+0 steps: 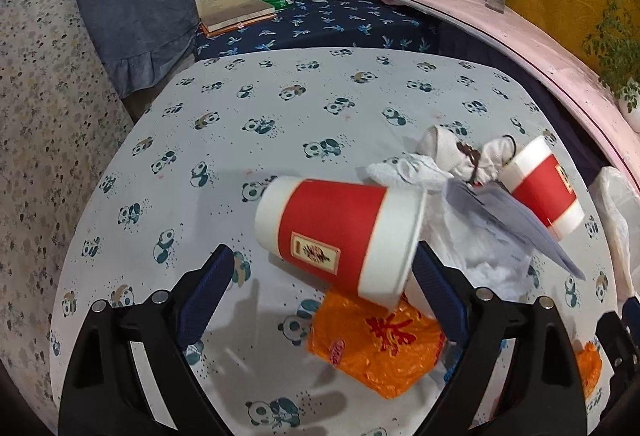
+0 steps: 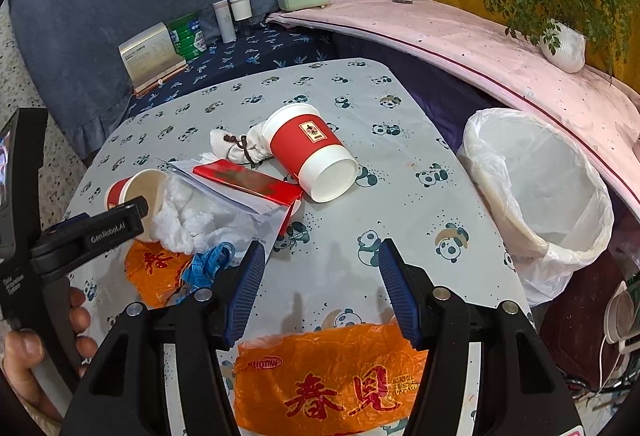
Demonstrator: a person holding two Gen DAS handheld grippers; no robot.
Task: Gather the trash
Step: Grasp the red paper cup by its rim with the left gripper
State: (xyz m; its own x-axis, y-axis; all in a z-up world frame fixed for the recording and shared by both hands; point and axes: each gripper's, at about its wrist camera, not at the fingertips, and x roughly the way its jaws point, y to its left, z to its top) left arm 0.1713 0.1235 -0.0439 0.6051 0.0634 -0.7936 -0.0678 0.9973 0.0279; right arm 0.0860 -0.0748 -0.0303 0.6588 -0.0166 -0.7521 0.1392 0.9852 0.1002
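Nearest the right wrist camera, the right gripper (image 2: 322,286) stands open and empty over an orange plastic bag (image 2: 332,376) whose lower edge is cut off, on a table under a panda-print cloth (image 2: 400,203). Beyond lie a tipped red paper cup (image 2: 310,155), a red booklet (image 2: 248,179), white wadding (image 2: 192,215) and a second orange bag (image 1: 376,348); a white-lined bin (image 2: 536,179) stands just off the table's right edge. Left gripper (image 1: 322,282) is spread wide around another tipped red cup (image 1: 340,232), one pad near its rim, contact uncertain; background box labels are illegible.
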